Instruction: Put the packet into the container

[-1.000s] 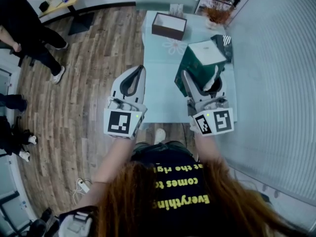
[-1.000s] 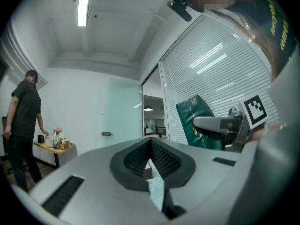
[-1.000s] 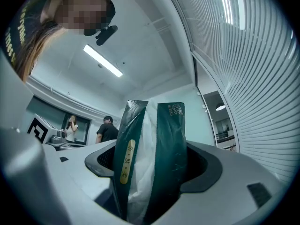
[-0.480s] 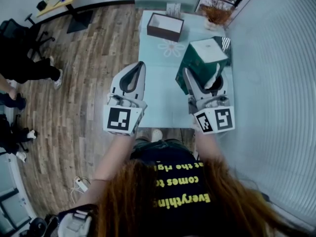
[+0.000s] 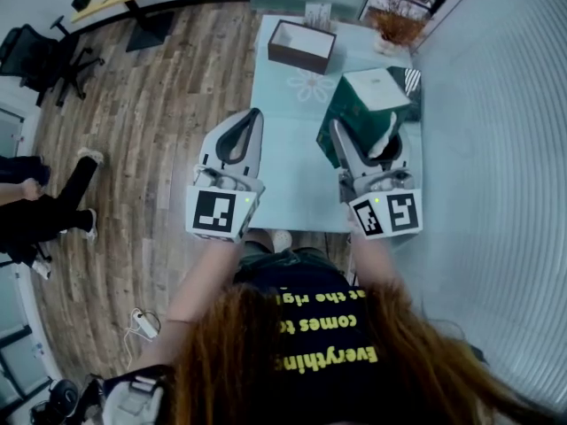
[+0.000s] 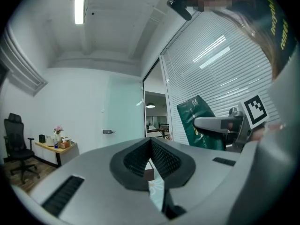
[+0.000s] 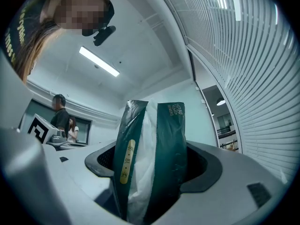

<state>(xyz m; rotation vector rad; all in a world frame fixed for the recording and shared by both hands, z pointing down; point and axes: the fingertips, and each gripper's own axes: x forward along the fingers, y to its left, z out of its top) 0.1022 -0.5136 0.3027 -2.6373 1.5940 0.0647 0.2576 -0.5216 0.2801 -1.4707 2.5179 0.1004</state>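
My right gripper [image 5: 364, 136] is shut on a dark green packet [image 5: 370, 104] with a white top, held above the right side of the pale blue table [image 5: 288, 162]. In the right gripper view the packet [image 7: 154, 149] stands upright between the jaws of that gripper [image 7: 151, 168] and fills the gap. My left gripper [image 5: 249, 119] hovers over the table's left edge, shut with nothing in it; its pads [image 6: 140, 157] meet at the tip. The container, a brown box with a white inside [image 5: 302, 44], sits open at the far end of the table.
A dried plant [image 5: 396, 25] stands at the table's far right corner, next to a wall of blinds [image 5: 496, 149]. Wooden floor [image 5: 151, 131] lies left of the table. A person's legs [image 5: 44, 211] and an office chair [image 5: 44, 56] are far left.
Both grippers and the packet stay almost where they were. The people on the left have moved off down and to the left, and an office chair now shows.
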